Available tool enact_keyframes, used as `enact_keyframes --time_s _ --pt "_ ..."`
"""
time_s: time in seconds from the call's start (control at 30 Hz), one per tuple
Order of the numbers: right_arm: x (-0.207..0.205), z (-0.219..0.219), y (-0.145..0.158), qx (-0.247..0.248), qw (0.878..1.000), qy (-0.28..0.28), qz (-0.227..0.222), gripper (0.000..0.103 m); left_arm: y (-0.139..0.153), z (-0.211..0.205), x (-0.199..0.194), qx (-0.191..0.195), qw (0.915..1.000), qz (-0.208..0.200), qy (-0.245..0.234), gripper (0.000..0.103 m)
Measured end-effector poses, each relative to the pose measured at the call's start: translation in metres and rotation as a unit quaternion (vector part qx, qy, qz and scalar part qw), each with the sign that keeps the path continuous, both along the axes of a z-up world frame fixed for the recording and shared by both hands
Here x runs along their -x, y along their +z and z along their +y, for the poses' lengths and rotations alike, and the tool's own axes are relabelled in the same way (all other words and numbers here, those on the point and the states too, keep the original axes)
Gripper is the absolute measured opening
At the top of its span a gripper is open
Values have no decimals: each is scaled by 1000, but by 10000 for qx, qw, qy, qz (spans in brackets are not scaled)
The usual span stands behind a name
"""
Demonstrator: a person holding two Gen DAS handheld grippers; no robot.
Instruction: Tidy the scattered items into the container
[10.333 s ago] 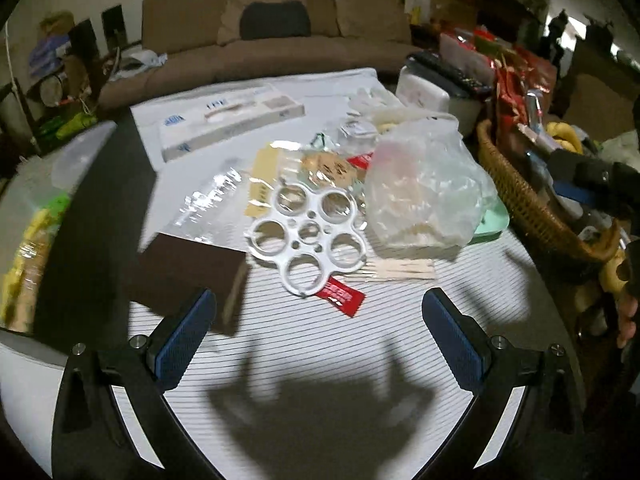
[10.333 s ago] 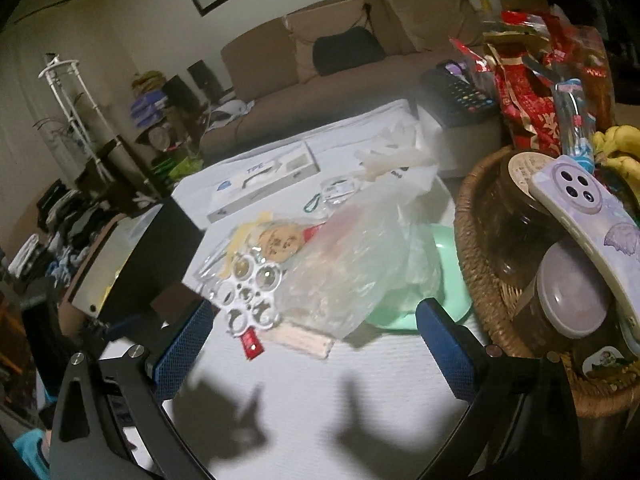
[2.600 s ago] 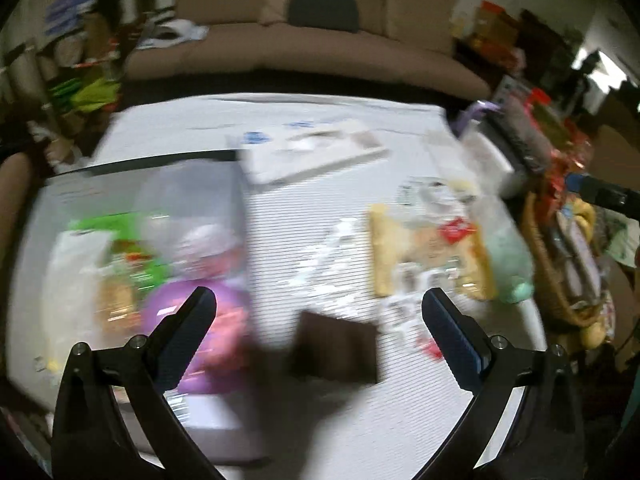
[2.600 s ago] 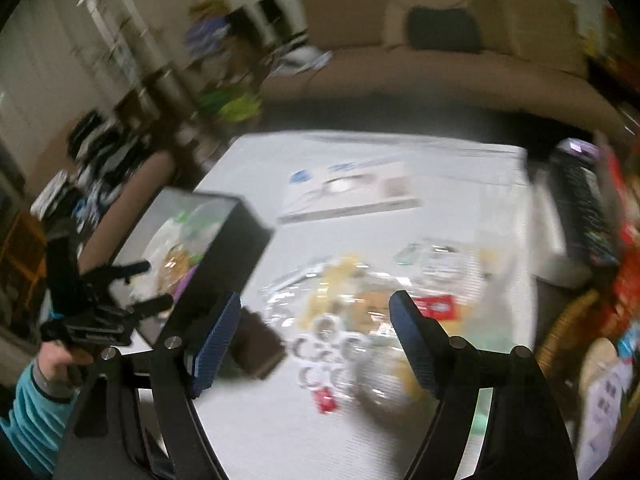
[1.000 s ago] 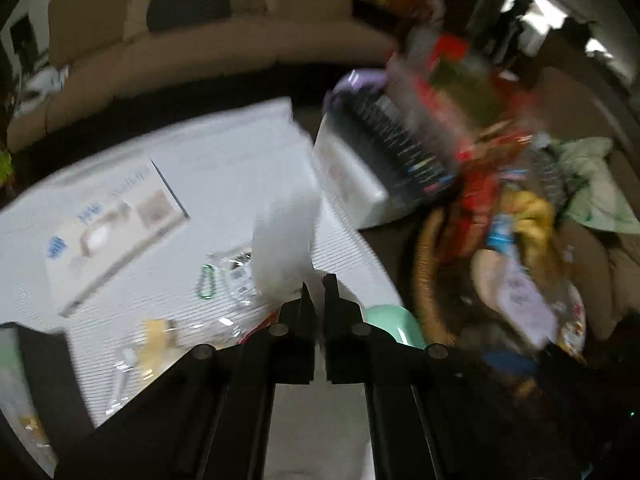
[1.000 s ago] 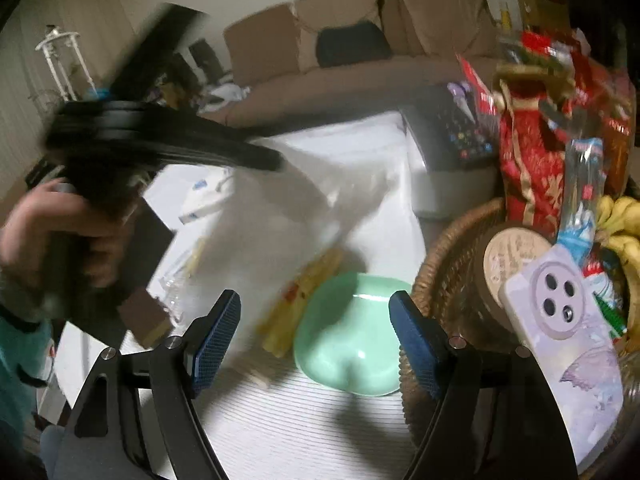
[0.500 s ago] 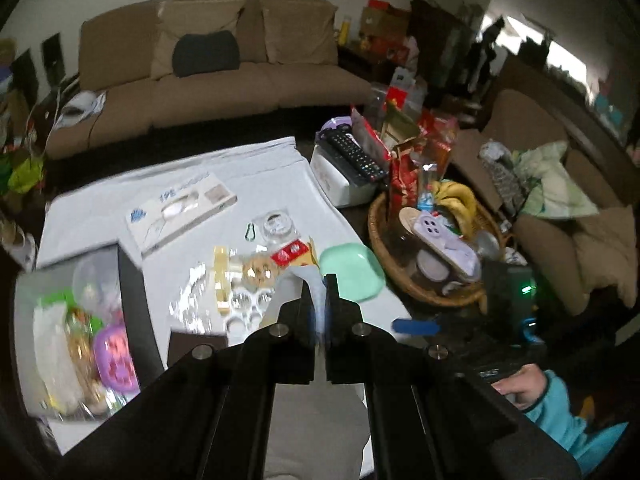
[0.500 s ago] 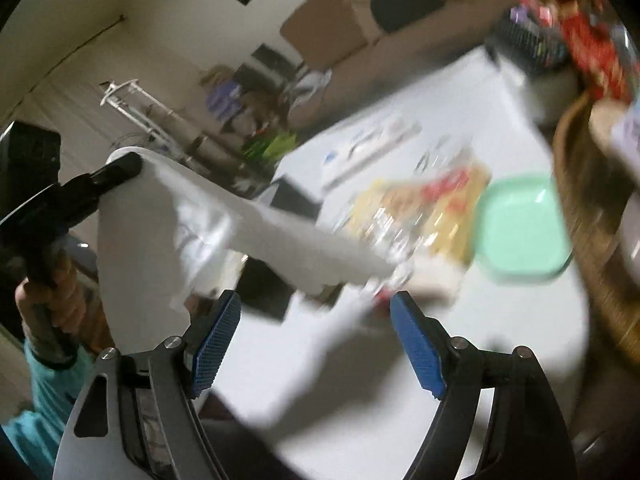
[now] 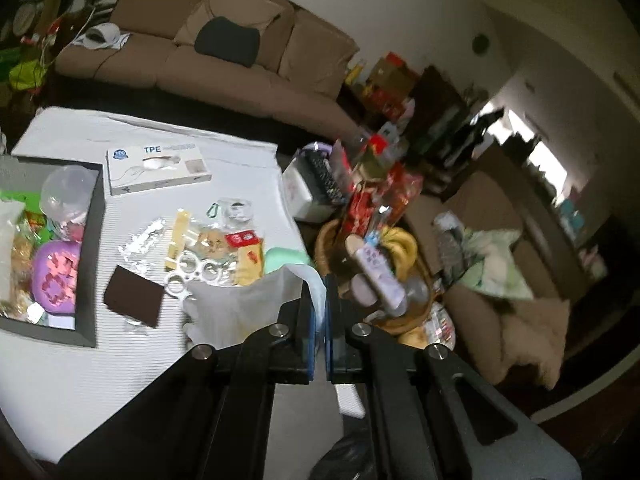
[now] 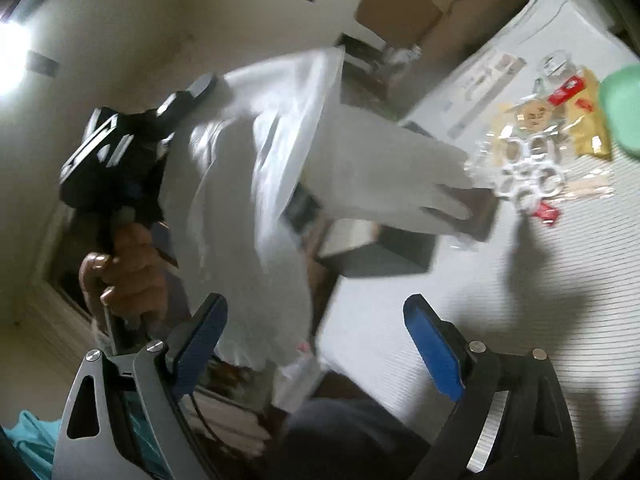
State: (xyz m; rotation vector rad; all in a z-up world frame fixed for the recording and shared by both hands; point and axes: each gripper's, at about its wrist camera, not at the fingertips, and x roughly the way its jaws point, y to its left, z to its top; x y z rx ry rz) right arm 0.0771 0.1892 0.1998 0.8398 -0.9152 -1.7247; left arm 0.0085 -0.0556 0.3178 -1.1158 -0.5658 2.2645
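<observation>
From the left wrist, the left tool [image 9: 319,300] pinches a thin white plastic bag [image 9: 244,304] above the white surface [image 9: 132,364], near the dark box [image 9: 90,240].

From the right wrist, the right tool [image 10: 316,332] gapes wide, holding nothing.

A white plastic bag [image 10: 280,184] is hanging across the left of the open right claw [image 10: 316,340], blocking that side. Ahead and right of it, bare striped surface [image 10: 500,320] is lying free. Farther ahead, a ring holder [image 10: 528,176] and snack packets [image 10: 560,128] are crowding the way.
</observation>
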Motion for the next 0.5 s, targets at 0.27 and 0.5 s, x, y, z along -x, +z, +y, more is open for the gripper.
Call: enact_keyframes --time_s 0.27,0.5 --pt "8 -23 25 16 9980 -182 606 21 -15 -11 9 -411 9984 -150 354 3" --pt "16 -6 55 -322 9962 69 805 11 -49 -50 25 -458 9953 -546 648 53"
